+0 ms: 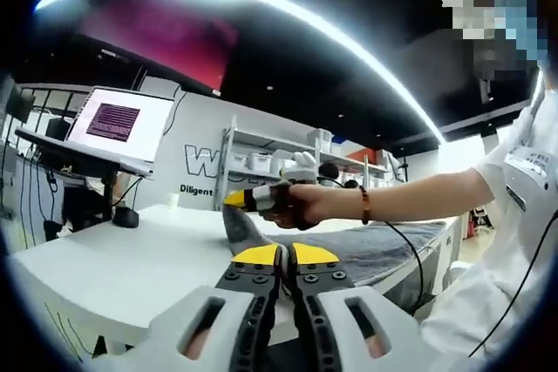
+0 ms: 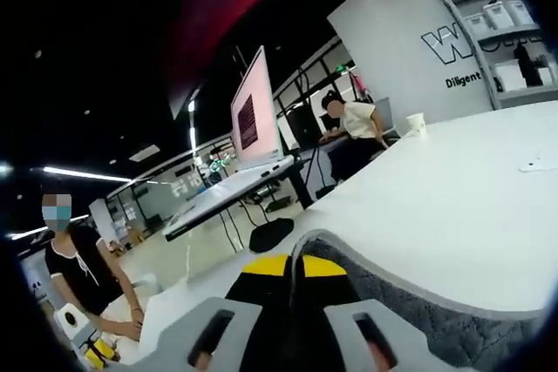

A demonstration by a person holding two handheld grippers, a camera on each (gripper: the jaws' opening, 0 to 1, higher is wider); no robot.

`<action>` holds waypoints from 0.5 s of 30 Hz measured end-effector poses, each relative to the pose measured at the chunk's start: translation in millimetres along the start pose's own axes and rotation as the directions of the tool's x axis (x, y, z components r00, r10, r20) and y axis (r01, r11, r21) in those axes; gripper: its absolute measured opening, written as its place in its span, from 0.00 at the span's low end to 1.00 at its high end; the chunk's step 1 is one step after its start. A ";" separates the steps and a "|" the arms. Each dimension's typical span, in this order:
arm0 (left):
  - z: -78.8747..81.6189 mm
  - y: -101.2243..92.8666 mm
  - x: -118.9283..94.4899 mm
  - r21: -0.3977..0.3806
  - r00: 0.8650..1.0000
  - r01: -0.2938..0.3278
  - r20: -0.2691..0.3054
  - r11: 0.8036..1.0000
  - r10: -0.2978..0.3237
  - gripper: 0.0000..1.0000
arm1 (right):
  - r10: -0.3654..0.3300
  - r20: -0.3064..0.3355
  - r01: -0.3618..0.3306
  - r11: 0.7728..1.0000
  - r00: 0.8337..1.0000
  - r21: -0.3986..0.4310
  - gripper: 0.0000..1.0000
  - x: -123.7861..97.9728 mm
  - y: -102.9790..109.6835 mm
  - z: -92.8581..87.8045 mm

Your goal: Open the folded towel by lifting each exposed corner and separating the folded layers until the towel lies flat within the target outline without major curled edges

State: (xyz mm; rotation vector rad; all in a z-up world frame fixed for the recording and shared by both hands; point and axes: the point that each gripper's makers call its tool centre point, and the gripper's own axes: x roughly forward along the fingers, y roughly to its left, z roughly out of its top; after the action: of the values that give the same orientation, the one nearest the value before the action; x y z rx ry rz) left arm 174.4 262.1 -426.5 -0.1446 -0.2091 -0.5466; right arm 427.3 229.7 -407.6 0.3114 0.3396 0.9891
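- Towel (image 1: 384, 246): grey, lies on the white table (image 1: 131, 259), spread away to the right in the left gripper view; one corner stands up in a peak near the middle of that view.
- Right gripper (image 1: 248, 199), seen from the left gripper view: yellow tips sit at the top of that raised peak, held by the person's hand (image 1: 301, 205). Looks clenched on the towel corner.
- Right gripper view confirms: right gripper's (image 2: 292, 266) yellow-tipped jaws closed together, with the towel (image 2: 410, 289) edge rising in a curved fold right at the tips and draping off to the right.
- Left gripper (image 1: 284, 256): jaws pressed together, yellow tips touching. Grey cloth lies just beyond the tips; I cannot tell whether any layer is pinched between them.
- Handling judgement: soft, limp, light terry-like fabric with a fuzzy nap. It tents where lifted and sags elsewhere, so it will not hold shape and will follow the pull.
- Not slippery, not fragile; layers likely cling to each other by friction, so a lifted corner may drag the layer beneath.
- Where to hold: the outermost corner, one layer only, pinched close to the hemmed edge where the cloth is firmest.
- Risk: a grip away from the edge would bunch the cloth and leave a curl.
- Target outline not discernible on the table from either view.
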 end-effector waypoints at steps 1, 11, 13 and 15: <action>-0.5 0.4 -0.5 -0.007 1.000 0.000 -0.002 1.000 0.000 0.02 | 0.001 -0.001 -0.001 1.000 1.000 -0.001 0.00 0.8 0.5 -0.7; -6.7 12.0 -8.5 -0.082 0.999 -0.041 -0.015 0.996 0.040 0.02 | 0.014 -0.002 -0.015 1.000 1.000 -0.006 0.01 9.3 5.6 -1.8; -8.6 16.0 -9.2 -0.102 0.998 -0.061 -0.021 0.993 0.059 0.02 | 0.025 -0.003 -0.025 1.000 1.000 -0.012 0.03 11.7 8.2 -2.8; -9.8 17.6 -10.4 -0.116 0.998 -0.067 -0.024 0.991 0.064 0.02 | 0.026 -0.004 -0.026 0.999 1.000 -0.018 0.05 13.0 9.1 -3.4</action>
State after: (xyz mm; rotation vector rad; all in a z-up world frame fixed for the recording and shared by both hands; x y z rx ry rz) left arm 176.6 280.2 -439.9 -0.2585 -0.1523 -0.4948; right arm 425.5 245.8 -408.9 0.2985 0.3305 1.0180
